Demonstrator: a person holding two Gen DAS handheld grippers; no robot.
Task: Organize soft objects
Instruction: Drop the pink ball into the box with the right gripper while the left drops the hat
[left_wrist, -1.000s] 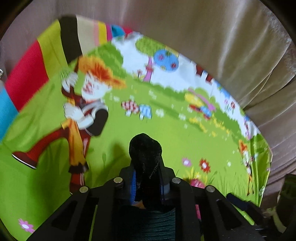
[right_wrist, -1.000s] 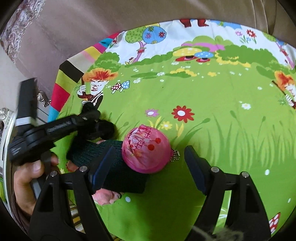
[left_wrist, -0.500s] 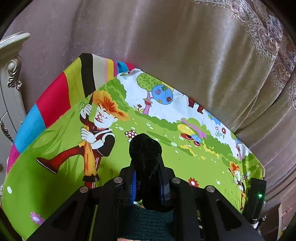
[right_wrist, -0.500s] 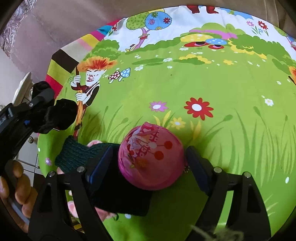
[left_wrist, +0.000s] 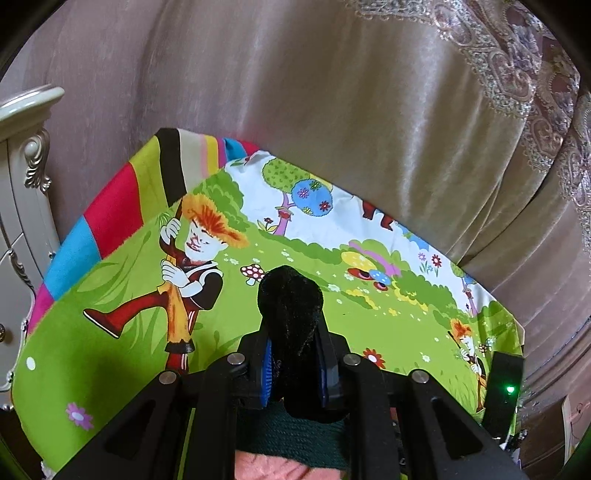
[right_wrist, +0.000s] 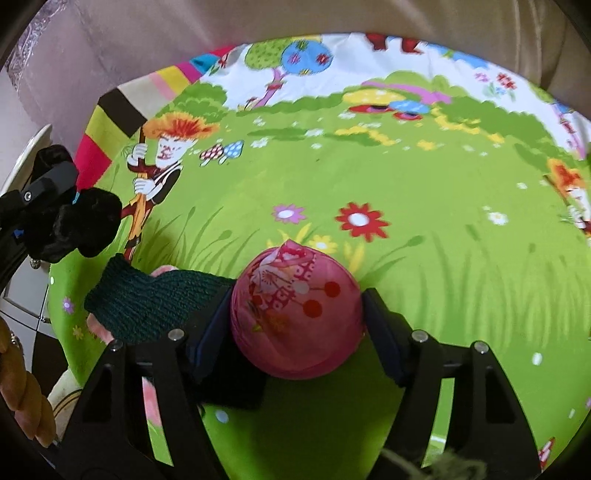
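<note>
While its jaws have just been closing, the right gripper (right_wrist: 297, 317) now has both pads against the sides of the pink ball (right_wrist: 295, 314), a round patterned soft thing resting low on the cartoon-printed sheet (right_wrist: 424, 258). Just beside the ball at nine o'clock lies a dark green knitted piece (right_wrist: 147, 306), with something pink (right_wrist: 96, 326) showing under its edge; the gripper's left finger (right_wrist: 207, 325) overlaps that knit. Farther out, at about ten o'clock, the left gripper (right_wrist: 64, 206) is clamped narrowly on a black fuzzy soft object (right_wrist: 79, 230) held clear above the sheet. From the left wrist view, that black fuzzy soft object (left_wrist: 290, 325) stands up between the narrowed pads of the left gripper (left_wrist: 293, 363) and hides the patch of sheet (left_wrist: 110, 369) behind it. Beyond the sheet's far edge, from ten to two o'clock, hang beige curtains (left_wrist: 332, 110), and a white carved cabinet (left_wrist: 26, 166) stands at nine o'clock.
</note>
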